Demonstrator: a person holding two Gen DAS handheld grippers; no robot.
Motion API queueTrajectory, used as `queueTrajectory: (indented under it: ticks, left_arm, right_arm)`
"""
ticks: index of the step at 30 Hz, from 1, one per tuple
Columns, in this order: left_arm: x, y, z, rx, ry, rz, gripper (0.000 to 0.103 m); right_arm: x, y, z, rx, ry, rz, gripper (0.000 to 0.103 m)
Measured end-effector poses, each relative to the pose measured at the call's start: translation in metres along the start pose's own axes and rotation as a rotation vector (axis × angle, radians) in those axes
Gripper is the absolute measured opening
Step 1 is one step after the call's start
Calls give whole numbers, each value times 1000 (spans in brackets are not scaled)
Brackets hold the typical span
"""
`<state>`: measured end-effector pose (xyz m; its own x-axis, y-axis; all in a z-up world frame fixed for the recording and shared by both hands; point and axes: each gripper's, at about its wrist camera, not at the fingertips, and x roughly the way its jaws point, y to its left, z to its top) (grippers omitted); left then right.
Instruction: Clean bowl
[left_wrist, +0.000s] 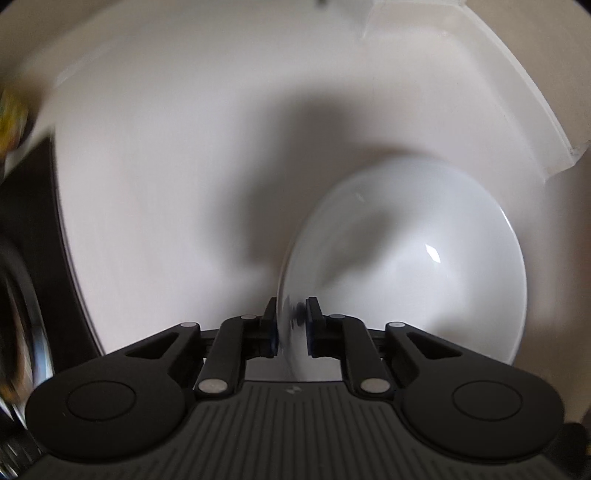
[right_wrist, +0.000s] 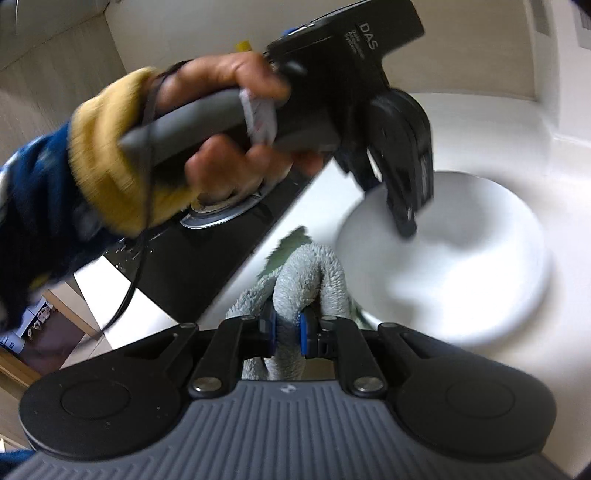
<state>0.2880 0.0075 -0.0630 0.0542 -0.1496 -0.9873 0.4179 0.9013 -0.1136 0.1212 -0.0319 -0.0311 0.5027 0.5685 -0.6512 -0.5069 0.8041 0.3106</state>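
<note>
A white bowl (left_wrist: 406, 266) stands on its edge in the left wrist view, its rim pinched between the pads of my left gripper (left_wrist: 291, 321), which is shut on it. In the right wrist view the same bowl (right_wrist: 461, 273) lies over the white counter, with the left gripper (right_wrist: 406, 225) reaching onto its far rim from above. My right gripper (right_wrist: 286, 330) is shut on a grey cloth (right_wrist: 299, 273), which bunches up just left of the bowl.
A white counter (left_wrist: 166, 184) with a raised back edge (left_wrist: 535, 96) lies under the bowl. A black cooktop (right_wrist: 207, 258) with a metal burner ring (right_wrist: 218, 214) borders the counter on the left. The person's hand (right_wrist: 229, 122) in a yellow-cuffed sleeve holds the left gripper.
</note>
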Motion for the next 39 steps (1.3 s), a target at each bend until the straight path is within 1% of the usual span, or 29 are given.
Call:
queueTrajectory:
  ticks: [1,3,4,5,8,10,14,17,19,21,23,24,27,29,31,32,34,36,39]
  left_arm:
    - [-1,1,-9,-27,1,-13,14]
    - [-2,2,-20,-59,-7,-24,14]
    - [-3,2,-27,-79,-9,-37,15]
    - [-2,1,-32,-89,-4,-54,20]
    - [-1,-6,-44,-87,8,-94,27]
    - [-3,-11,-49,-93,2,-94,28]
    - [-5,-14,-57,-122,-10,-89,29]
    - [-6,-21,-63,-114,-15,-78,30]
    - [-6,-18,-61,-106,-14,-76,30]
    - [0,-15,-60,-101,9,-68,28]
    - [3,-2,-44,-106,59,-71,20]
    - [3,5,-35,-119,70,-74,18]
    - [2,27,-8,-188,99,-100,18]
    - [-1,40,9,-236,105,-139,16]
    - [-3,43,24,-252,111,-182,18]
    - [-3,41,31,-251,114,-173,19]
    - [-6,32,36,-230,82,-134,19]
    - [-7,26,33,-222,72,-111,19]
    - [-9,25,21,-246,68,-113,15]
  right_arm:
    - [4,4,-1,-24,5,-21,10]
    - [5,11,-9,-78,-1,-90,9]
    - [4,10,-12,-79,-4,-108,8]
    - [1,8,-16,-68,-4,-109,8]
    - [-16,4,-30,-56,0,-137,7]
    - [-28,-3,-36,-15,0,-151,7]
    - [-58,-32,-49,67,2,-209,7]
    - [-69,-61,-51,108,-7,-301,8]
    - [-74,-81,-48,139,-20,-330,8]
    - [-75,-87,-45,131,-27,-323,8]
    - [-75,-94,-43,123,-33,-316,8]
    - [-75,-92,-43,114,-33,-310,8]
    - [-79,-88,-47,92,-33,-287,8]
    - [-78,-86,-47,77,-30,-277,8]
    - [-79,-82,-47,56,-26,-271,8]
    - [-79,-81,-47,51,-25,-260,8]
    - [-82,-73,-46,29,-25,-232,8]
    - [-85,-64,-43,-3,-23,-193,8]
    - [-81,-41,-39,-55,-15,-100,8]
